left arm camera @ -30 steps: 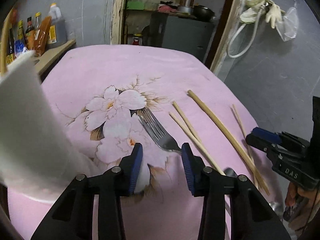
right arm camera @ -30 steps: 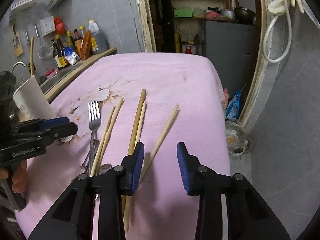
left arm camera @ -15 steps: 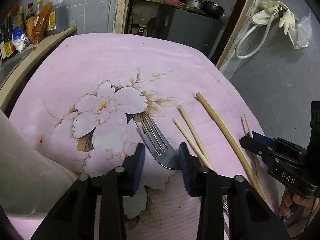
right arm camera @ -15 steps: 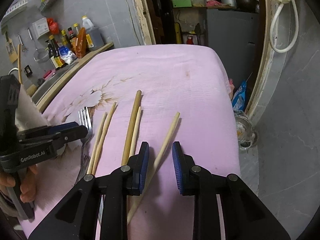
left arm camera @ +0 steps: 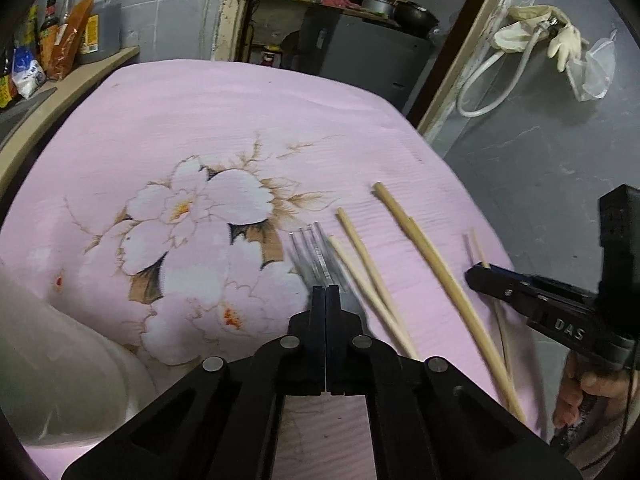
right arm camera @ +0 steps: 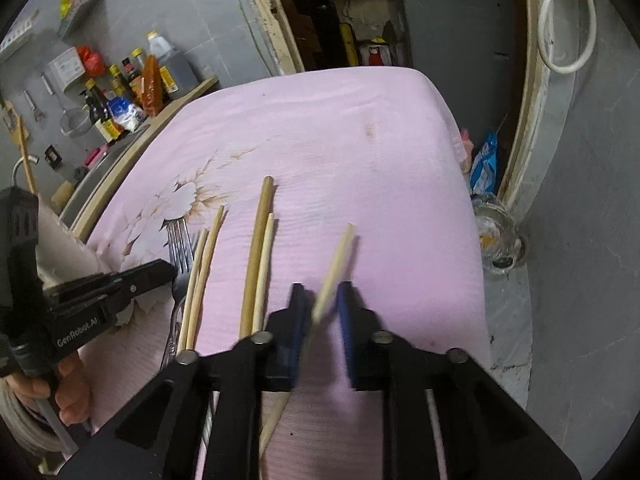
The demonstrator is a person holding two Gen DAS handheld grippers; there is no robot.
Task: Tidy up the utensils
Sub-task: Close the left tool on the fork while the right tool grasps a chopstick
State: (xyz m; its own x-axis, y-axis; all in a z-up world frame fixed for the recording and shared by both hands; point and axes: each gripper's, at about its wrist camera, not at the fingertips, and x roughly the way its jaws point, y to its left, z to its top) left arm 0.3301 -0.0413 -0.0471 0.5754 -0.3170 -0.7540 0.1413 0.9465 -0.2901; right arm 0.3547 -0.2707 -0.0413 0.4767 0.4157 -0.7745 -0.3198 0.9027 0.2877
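Note:
A steel fork (left arm camera: 310,250) lies on the pink flowered tablecloth (left arm camera: 240,120), tines pointing away. My left gripper (left arm camera: 326,292) is shut on its neck, just behind the tines; from the right wrist view that gripper (right arm camera: 170,270) sits over the fork (right arm camera: 178,236). A thin chopstick (right arm camera: 344,248) crosses between the blue pads of my right gripper (right arm camera: 322,300), whose jaws are closing and touch it on both sides; it looks blurred. Two thin chopsticks (left arm camera: 368,272) and a thick long one (left arm camera: 432,264) lie between fork and right gripper (left arm camera: 476,274). A white cup (left arm camera: 60,360) stands at the near left.
A wooden counter with sauce bottles (right arm camera: 120,96) runs along the table's left side. On the floor to the right stands a glass dish (right arm camera: 496,240). Behind the table's far edge are a doorway and a grey cabinet (left arm camera: 360,56). A hand holds each gripper's handle.
Both grippers moved forward over the utensils. The left jaws closed fully at the fork's neck. The right jaws narrowed around the thin chopstick, which has shifted and blurred.

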